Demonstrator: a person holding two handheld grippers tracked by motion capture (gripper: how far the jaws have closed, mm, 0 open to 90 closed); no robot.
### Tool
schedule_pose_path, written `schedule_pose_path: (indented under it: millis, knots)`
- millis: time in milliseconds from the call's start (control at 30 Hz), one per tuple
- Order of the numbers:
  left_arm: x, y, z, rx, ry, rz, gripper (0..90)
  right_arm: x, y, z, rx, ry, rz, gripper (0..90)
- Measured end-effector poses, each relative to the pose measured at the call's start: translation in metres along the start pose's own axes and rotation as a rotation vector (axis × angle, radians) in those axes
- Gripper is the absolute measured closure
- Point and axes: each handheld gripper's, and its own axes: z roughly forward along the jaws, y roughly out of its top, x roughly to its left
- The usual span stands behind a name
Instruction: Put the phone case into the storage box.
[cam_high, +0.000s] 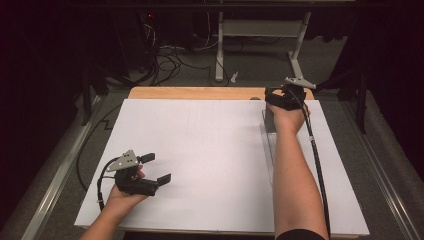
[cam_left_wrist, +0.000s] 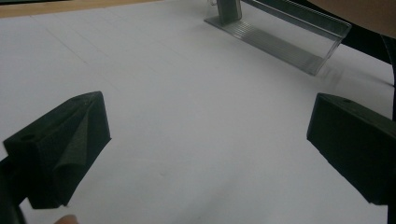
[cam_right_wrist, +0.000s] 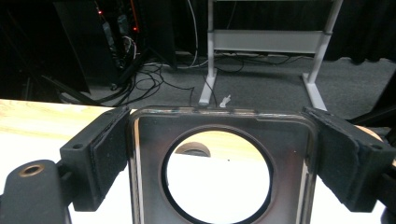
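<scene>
The table (cam_high: 200, 93) carries a white sheet (cam_high: 210, 160) that covers nearly all of it; a strip of bare wood shows along the far edge. Beyond the table lies grey floor, with a white frame (cam_high: 260, 30) standing on it and loose cables (cam_high: 165, 60) trailing to its left.

A clear plastic stand (cam_high: 270, 131) sits on the right part of the sheet, running from near to far. In the left gripper view it (cam_left_wrist: 280, 32) shows as a long transparent piece with a ribbed base and an upright wall, far across bare sheet. In the right gripper view its end plate (cam_right_wrist: 219, 154) is a clear panel with rounded corners and a large round hole — the sheet and the wood edge show through the hole.

The right gripper (cam_high: 285, 96) is at the far end of the stand, near the far right of the sheet. Its two pads (cam_right_wrist: 109, 149) sit against the left and right edges of the end plate, so it is clamped on the stand. The person's right forearm lies over much of the stand in the high view and hides its near length.

The left gripper (cam_high: 150, 170) rests at the near left of the sheet, well apart from the stand. Its jaws are spread wide with nothing between them — bare sheet under them.
</scene>
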Motion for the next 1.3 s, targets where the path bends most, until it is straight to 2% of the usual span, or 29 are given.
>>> schedule_pose_path:
  millis: [133, 233, 333, 500, 667, 1300]
  knots:
    - [0.000, 0.000, 0.000, 0.002, 0.000, 0.002, 0.7, 0.000, 0.000, -0.003, -0.018, 0.007, 0.001, 13.1]
    - [0.000, 0.000, 0.000, 0.002, -0.001, 0.003, 0.7, 0.000, -0.002, -0.006, -0.056, 0.005, 0.000, 13.2]
    - [0.000, 0.000, 0.000, 0.000, 0.000, 0.002, 0.7, -0.002, -0.006, -0.009, -0.105, 0.009, 0.026, 13.2]
    - [-0.001, 0.000, 0.000, 0.002, 0.000, 0.006, 0.7, -0.004, -0.013, -0.014, -0.176, 0.016, 0.006, 13.2]
    - [-0.001, 0.001, 0.000, 0.000, -0.002, 0.007, 0.7, -0.005, -0.020, -0.017, -0.225, 0.024, -0.011, 13.1]
    - [-0.002, 0.001, 0.000, 0.000, -0.004, 0.012, 0.7, 0.000, -0.023, -0.020, -0.235, 0.015, -0.046, 13.3]
